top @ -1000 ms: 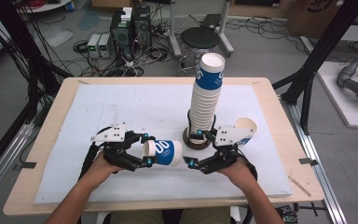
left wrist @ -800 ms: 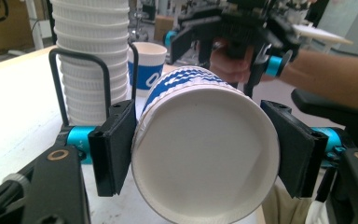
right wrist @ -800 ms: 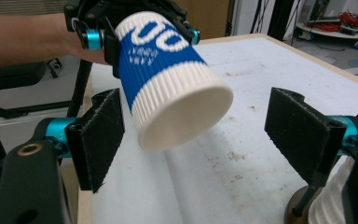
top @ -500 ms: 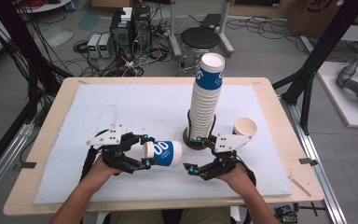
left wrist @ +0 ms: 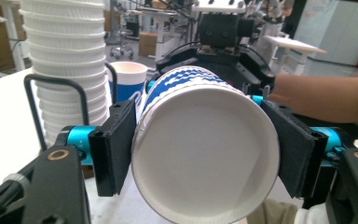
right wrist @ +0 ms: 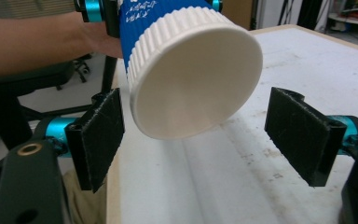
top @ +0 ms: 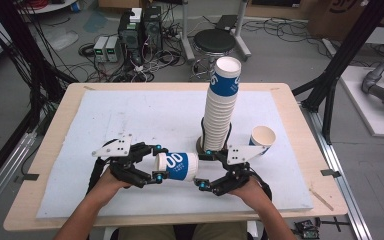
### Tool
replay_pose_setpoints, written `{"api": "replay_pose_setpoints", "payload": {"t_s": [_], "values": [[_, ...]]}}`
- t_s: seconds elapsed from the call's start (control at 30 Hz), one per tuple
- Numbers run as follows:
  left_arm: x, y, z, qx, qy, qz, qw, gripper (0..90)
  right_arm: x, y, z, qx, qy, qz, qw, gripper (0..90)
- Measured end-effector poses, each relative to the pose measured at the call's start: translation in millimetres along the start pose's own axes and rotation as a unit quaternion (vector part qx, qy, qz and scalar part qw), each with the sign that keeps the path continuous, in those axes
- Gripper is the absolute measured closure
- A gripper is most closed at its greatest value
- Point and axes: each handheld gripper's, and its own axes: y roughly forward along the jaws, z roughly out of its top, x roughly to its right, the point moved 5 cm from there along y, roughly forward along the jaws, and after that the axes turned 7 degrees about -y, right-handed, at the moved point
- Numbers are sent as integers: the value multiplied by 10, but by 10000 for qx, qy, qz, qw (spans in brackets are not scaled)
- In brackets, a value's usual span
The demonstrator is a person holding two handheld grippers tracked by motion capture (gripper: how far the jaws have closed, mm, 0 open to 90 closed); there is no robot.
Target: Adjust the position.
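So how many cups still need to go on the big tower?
Most of it looks done: the tall stack of cups already stands on the table. Right now the left gripper is shut on a blue cup lying sideways, and the right gripper waits open just beside its end. After that one, a single loose cup stands to the right of the stack. So probably two left.
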Motion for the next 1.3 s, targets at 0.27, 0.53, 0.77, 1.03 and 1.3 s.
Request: {"api": "replay_pose_setpoints", "payload": {"t_s": [0.27, 0.53, 0.77, 1.03, 1.3], "values": [[48, 65, 6, 43, -11, -273, 9996, 301, -35, 39, 11, 95, 111, 242, 9996, 182], [65, 120, -12, 66, -20, -410, 9991, 301, -58, 74, 30, 257, 167, 459, 9985, 188], [55, 90, -69, 41, -80, -424, 9991, 312, -65, 11, 60, 370, -1, 500, 9981, 276], [55, 102, -86, -165, -170, -175, 9996, 280, -61, 12, 49, 228, -79, 454, 9987, 295], [84, 95, -45, -524, -171, 179, 9983, 154, -65, 7, 38, 47, -156, 428, 9989, 294]]}}
